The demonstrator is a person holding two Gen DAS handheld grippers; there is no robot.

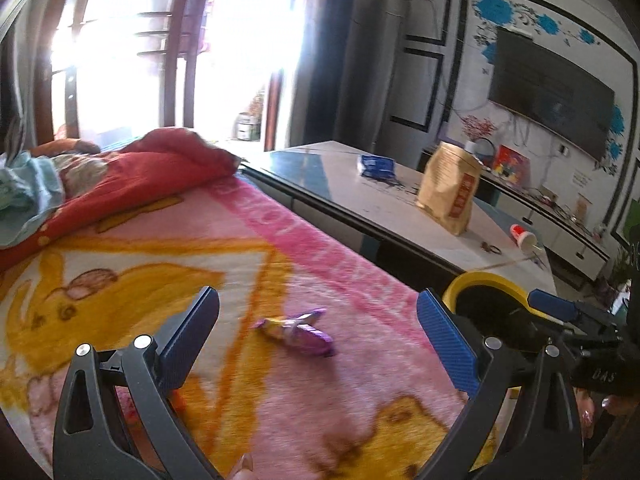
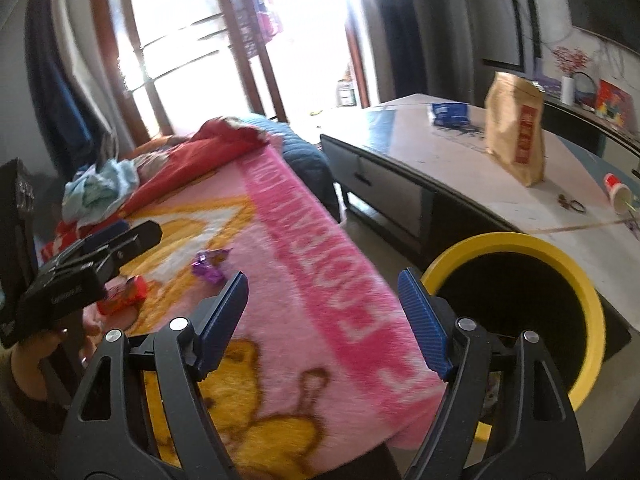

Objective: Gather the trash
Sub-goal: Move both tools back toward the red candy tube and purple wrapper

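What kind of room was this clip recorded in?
Probably a home living room with a bed or couch in it: a pink and yellow fleece blanket, a wall-mounted flat black television and a low white coffee table.

A bed spread with a pink-and-yellow blanket (image 1: 280,240) carried a purple wrapper (image 1: 298,330) near its middle, a red wrapper (image 2: 122,300) at its eight o'clock, and crumpled red bedding (image 1: 160,168) with what looked like pale blue cloth (image 2: 100,190) toward eleven o'clock.
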